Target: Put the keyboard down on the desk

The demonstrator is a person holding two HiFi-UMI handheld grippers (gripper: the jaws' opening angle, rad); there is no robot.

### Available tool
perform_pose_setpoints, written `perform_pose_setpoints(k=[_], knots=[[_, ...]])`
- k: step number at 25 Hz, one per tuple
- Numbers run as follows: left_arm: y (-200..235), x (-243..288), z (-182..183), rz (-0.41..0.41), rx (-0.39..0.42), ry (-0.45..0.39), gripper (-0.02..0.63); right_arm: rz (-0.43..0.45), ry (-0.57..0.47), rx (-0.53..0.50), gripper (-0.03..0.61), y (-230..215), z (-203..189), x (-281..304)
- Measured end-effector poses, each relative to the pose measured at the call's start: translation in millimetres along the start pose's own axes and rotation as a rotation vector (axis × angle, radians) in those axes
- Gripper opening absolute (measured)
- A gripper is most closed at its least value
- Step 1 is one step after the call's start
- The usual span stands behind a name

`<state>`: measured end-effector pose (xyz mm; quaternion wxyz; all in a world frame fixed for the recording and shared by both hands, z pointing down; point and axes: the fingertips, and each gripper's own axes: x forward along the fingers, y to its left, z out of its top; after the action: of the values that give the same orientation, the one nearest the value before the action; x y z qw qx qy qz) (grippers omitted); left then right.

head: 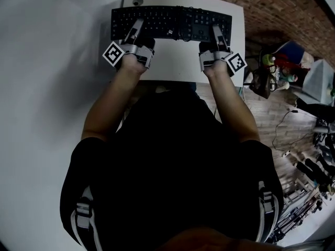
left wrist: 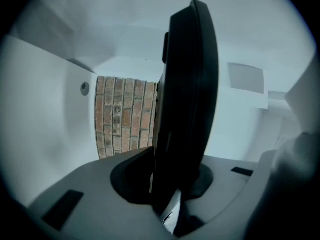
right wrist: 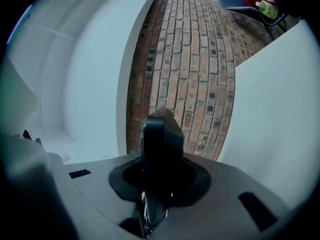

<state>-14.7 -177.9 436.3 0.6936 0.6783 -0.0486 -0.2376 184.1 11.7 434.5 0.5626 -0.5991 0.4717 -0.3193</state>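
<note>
Two grippers clamp the black keyboard [head: 172, 21] by its near edge, over the far part of the white desk [head: 172, 61]; whether it touches the top I cannot tell. At its left end, the left gripper [head: 137, 27] has its jaws nearly together, pads pressed on the keyboard's edge. At the right end, the right gripper [head: 216, 30] pinches it the same way. A white wall [head: 42, 88] stands left, a brick wall [head: 251, 4] far right, with clutter on the wood floor [head: 272, 119].
</note>
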Motion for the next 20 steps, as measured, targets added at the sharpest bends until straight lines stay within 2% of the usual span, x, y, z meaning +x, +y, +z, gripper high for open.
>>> perform_pose_setpoints(k=[20], knots=[[22,1,2,0.027,0.018,-0.122,0.081,-0.012,0.122,0.035,0.098,-34,10,35]])
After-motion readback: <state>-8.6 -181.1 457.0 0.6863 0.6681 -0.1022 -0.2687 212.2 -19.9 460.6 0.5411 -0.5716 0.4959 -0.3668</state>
